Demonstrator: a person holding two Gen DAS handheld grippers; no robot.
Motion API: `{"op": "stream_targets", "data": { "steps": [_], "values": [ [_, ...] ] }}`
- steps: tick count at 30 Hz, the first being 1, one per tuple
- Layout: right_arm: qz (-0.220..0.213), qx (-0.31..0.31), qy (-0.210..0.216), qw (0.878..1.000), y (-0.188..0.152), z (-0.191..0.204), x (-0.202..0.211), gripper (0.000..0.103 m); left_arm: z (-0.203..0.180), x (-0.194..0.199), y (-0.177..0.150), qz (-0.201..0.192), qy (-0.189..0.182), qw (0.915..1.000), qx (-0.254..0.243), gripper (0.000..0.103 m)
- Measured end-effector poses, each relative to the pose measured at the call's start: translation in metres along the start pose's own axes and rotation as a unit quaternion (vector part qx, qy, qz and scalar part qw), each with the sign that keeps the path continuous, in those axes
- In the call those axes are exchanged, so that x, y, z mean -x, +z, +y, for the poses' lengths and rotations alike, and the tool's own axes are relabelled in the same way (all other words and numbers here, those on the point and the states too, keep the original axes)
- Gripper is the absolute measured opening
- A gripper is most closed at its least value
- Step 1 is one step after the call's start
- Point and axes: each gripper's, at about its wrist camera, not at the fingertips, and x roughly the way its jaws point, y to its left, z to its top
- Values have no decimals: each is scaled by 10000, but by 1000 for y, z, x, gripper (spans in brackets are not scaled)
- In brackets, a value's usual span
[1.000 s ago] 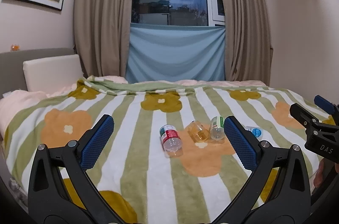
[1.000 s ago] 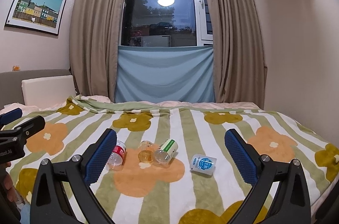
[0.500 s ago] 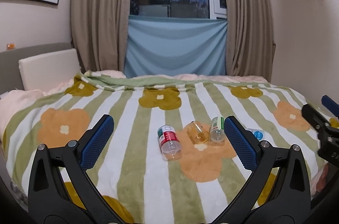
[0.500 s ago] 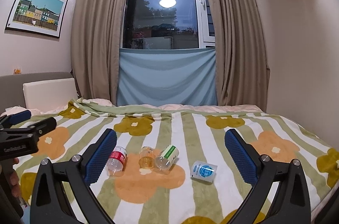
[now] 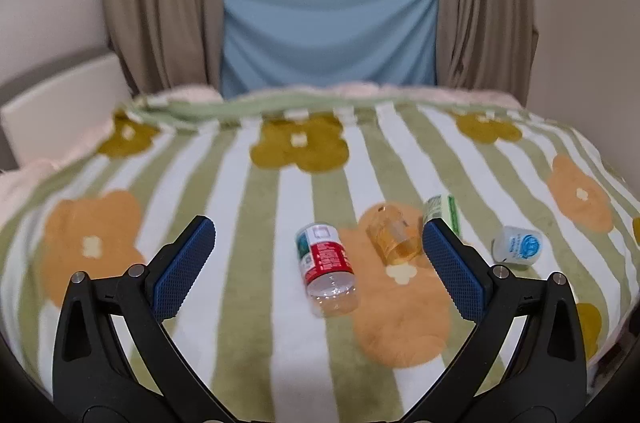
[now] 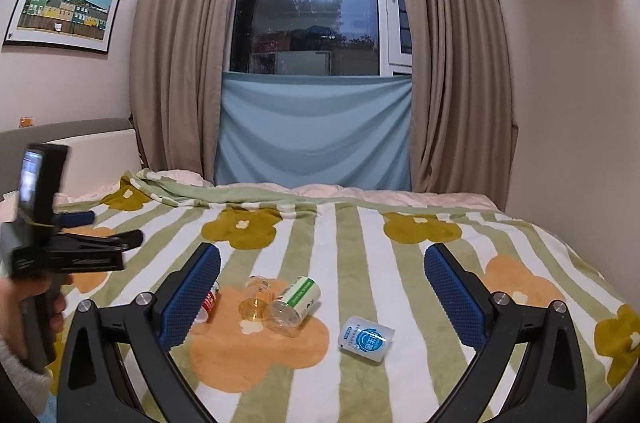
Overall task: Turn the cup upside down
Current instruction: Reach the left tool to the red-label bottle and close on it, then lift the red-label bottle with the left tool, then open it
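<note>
Several small cups lie on their sides on the striped flowered blanket (image 5: pixel 280 343). A clear cup with a red label (image 5: pixel 326 269) (image 6: pixel 207 303) lies between the wide-apart fingers of my left gripper (image 5: pixel 318 251), which is open and hovers above it. An amber cup (image 5: pixel 394 237) (image 6: pixel 256 297) and a green-labelled cup (image 5: pixel 442 209) (image 6: pixel 296 299) lie just to its right. A blue-labelled cup (image 5: pixel 518 245) (image 6: pixel 366 339) lies farthest right. My right gripper (image 6: pixel 322 283) is open, held back above the blanket (image 6: pixel 360 243). The left gripper (image 6: pixel 76 247) shows at the right wrist view's left edge.
A white pillow (image 6: pixel 96 159) and grey headboard (image 6: pixel 60 127) stand at the left. Beige curtains (image 6: pixel 176 63) and a blue cloth (image 6: pixel 316 131) hang behind the bed. A wall (image 6: pixel 568 103) runs close along the bed's right side. A person's hand (image 6: pixel 24 307) holds the left gripper's handle.
My left gripper has moved forward and tilted down toward the red-labelled cup, which now looks larger. The right gripper has barely moved. No cup has shifted.
</note>
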Motion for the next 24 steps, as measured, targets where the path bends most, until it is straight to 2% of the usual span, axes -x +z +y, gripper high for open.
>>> {"op": "stream_targets", "data": {
  "steps": [4, 8, 14, 16, 19, 22, 23, 24],
  "values": [
    [201, -54, -38, 9998, -8, -9, -9, 102, 7, -70, 2, 762, 58, 9971, 57, 103],
    [259, -24, -90, 9996, -16, -12, -10, 102, 18, -136, -1, 1528, 92, 9880, 218, 103],
    [509, -1, -46, 9987, -29, -13, -21, 102, 24, -207, -24, 2675, -257, 9610, 651, 103],
    [566, -15, -8, 9984, -32, -12, -25, 102, 25, -216, -31, 2891, -358, 9533, 799, 102],
    [621, -20, 31, 9981, -36, -11, -29, 102, 25, -227, -40, 3100, -446, 9447, 968, 94],
    [694, 0, 41, 9976, -41, -8, -31, 102, 22, -233, -46, 3217, -477, 9411, 927, 84],
    [721, -2, 57, 9974, -43, -7, -33, 102, 21, -235, -46, 3259, -490, 9397, 913, 73],
    [756, -13, 72, 9971, -45, -7, -34, 102, 20, -238, -50, 3337, -540, 9368, 897, 66]
  ]
}}
